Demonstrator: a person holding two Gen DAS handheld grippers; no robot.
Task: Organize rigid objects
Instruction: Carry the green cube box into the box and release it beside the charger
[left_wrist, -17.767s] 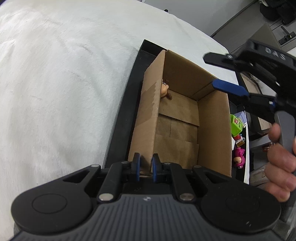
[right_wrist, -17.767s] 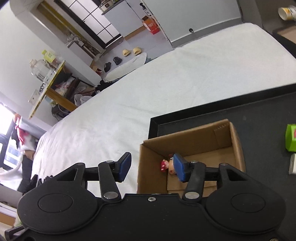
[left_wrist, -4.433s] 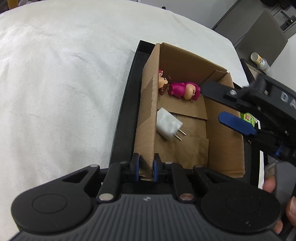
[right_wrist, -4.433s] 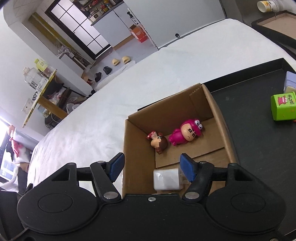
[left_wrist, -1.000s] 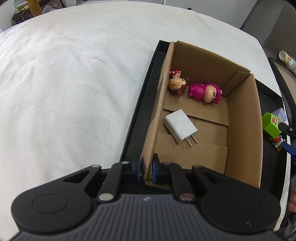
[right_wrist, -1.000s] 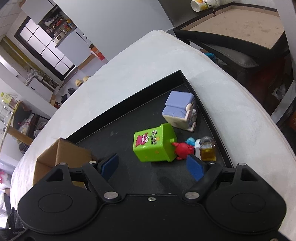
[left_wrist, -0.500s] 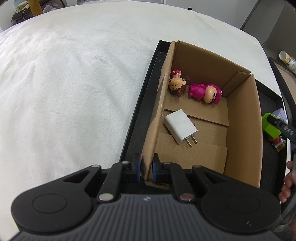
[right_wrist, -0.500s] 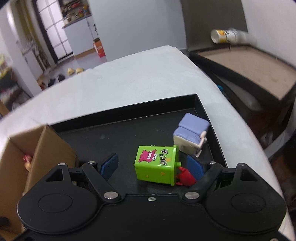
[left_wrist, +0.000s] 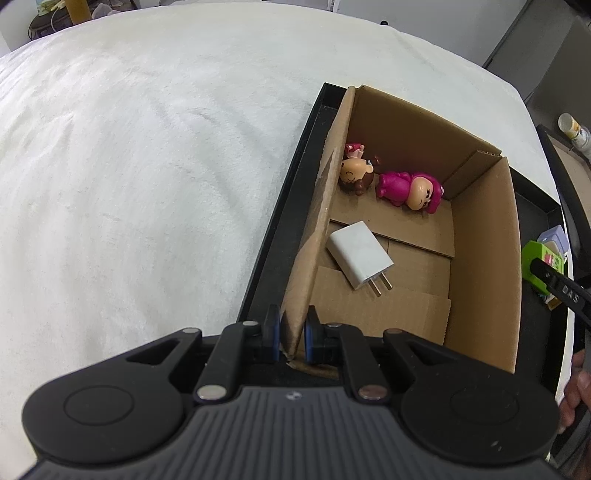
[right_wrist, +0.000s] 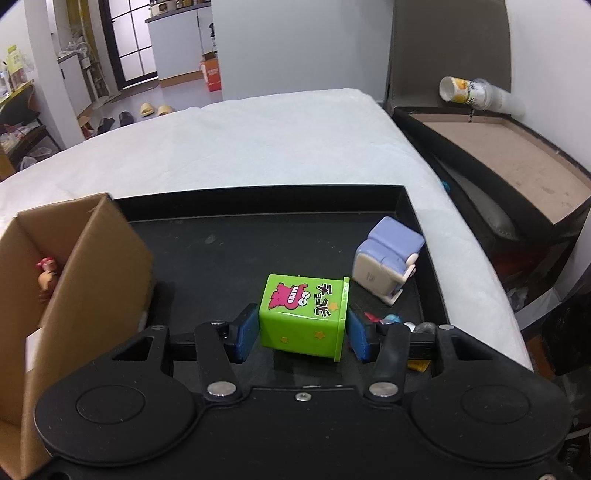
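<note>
A green toy box (right_wrist: 304, 317) lies on its side on the black tray (right_wrist: 258, 229). My right gripper (right_wrist: 302, 334) is closing on it, and its blue pads touch both sides of the toy. My left gripper (left_wrist: 291, 332) is shut on the near corner of the cardboard box (left_wrist: 480, 258) wall. Inside that box lie a white charger (left_wrist: 360, 254), a pink figure (left_wrist: 410, 190) and a brown-haired figure (left_wrist: 352, 173). The cardboard box (right_wrist: 92, 277) stands left of the green toy in the right wrist view.
A purple-and-cream toy (right_wrist: 388, 254) lies at the tray's right side, and small red and blue figures (right_wrist: 373, 317) hide partly behind the right finger. The tray sits on a white cover (left_wrist: 147, 184). A dark open case (right_wrist: 498, 147) stands to the right.
The right gripper's jaws have narrowed from wide apart until they touch the green toy box, after rolling and swinging to face it. The left gripper has not moved.
</note>
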